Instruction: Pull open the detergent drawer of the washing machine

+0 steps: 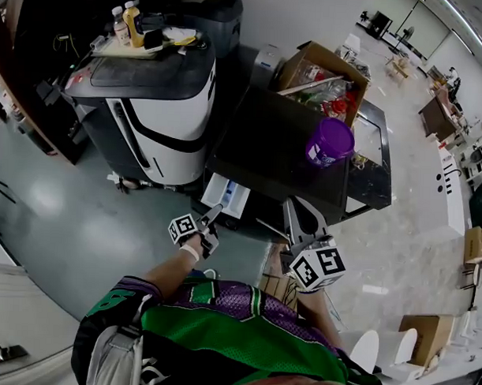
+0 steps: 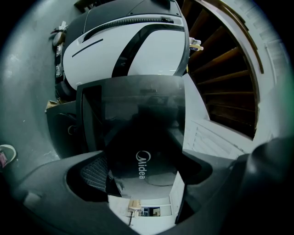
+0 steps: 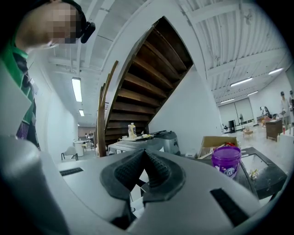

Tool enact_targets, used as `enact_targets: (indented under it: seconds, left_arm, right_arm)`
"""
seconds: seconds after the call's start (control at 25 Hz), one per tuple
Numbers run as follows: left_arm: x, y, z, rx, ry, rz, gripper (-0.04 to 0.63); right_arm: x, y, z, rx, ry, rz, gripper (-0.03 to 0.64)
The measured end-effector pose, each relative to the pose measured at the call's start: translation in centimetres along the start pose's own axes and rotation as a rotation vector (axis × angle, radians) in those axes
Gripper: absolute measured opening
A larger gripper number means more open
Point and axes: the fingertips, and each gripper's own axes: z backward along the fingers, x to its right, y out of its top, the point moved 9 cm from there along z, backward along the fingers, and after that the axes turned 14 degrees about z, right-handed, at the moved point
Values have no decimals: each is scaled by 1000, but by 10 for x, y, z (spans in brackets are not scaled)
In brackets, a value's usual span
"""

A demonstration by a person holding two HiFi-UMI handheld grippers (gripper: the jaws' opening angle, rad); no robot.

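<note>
Green-and-purple jersey shoulders [image 1: 221, 321] fill the bottom of the head view, both arms reaching towards the boxy black washing machine [image 1: 274, 141], which serves as landmark. Its white plastic detergent drawer [image 1: 225, 197] juts from the machine's front upper corner and looks largely pulled out, so the task seems nearly done.

I judge the drawer light but stiff, running on plain plastic slides that bind if tugged askew. Its glossy dark front panel [image 2: 144, 160] looks slippery, so a hold across the panel's edges suits best. The left gripper [image 1: 211, 217] has exactly that hold, its ribbed jaws clamped on either side of the panel. The right gripper [image 3: 145, 165] hangs just before the machine's front, jaws pressed together on nothing.

Polished grey concrete floor [image 1: 82, 222] spreads before the machine. A dark wooden staircase [image 3: 142, 78] rises behind it. Beside it stands a white-and-black appliance [image 1: 165, 114]. An open cardboard box [image 1: 313, 60] sits behind the machine, and a purple plastic jar [image 1: 329, 142] stands on its lid.
</note>
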Motion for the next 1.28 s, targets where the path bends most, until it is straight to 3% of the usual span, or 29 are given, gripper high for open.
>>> enact_targets:
  seconds: [0.8,0.96,1.28]
  left_arm:
    - [-6,-13,20,-19,7,28,448]
    - [1,-13,30,-61,12,-29,448]
    - [21,-13,60,-89,68,-235,448]
  right_arm:
    - [-10,-7,16,3,-12,-3,2]
    - [-12,-9,13,4,-6,-20,2]
    - [-17,-15,3,3,0,-43,2]
